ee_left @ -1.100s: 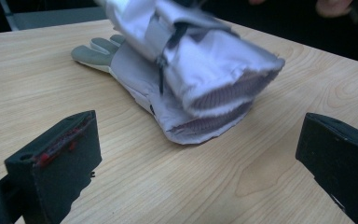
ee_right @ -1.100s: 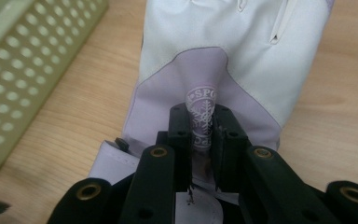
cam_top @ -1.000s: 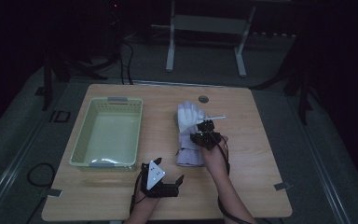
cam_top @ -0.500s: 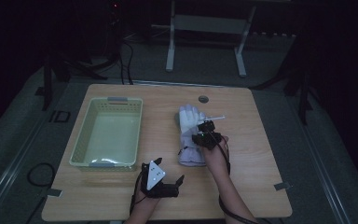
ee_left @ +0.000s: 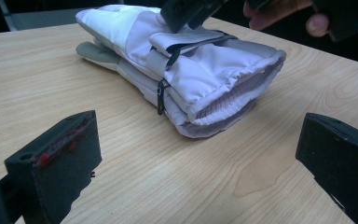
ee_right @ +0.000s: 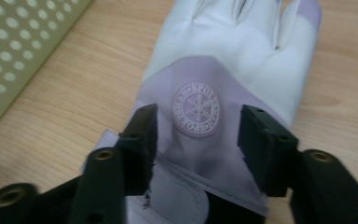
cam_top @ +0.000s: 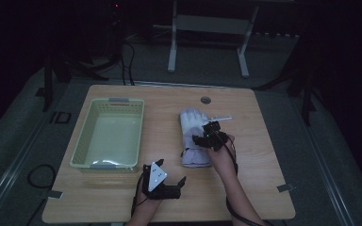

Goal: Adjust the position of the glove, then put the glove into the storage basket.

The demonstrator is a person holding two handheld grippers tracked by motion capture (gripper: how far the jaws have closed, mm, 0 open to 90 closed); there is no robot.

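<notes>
Pale lilac ski gloves (cam_top: 194, 136), stacked as a pair, lie flat mid-bench, just right of the green basket (cam_top: 107, 133), cuffs toward the person. Judged soft, padded and light; they should compress under grip, and the fabric may slide, so the cuff or wrist strap looks the surest hold. Right tongs (ee_right: 198, 135) hover low over the back of the top glove, jaws apart astride the round emblem. Left tongs (ee_left: 191, 163) sit near the bench edge, jaws wide, aimed at the cuff opening.

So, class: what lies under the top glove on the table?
A second glove lies under the top glove, stacked on the table. Its upper face is covered. The right claw is open over the pair.
</notes>
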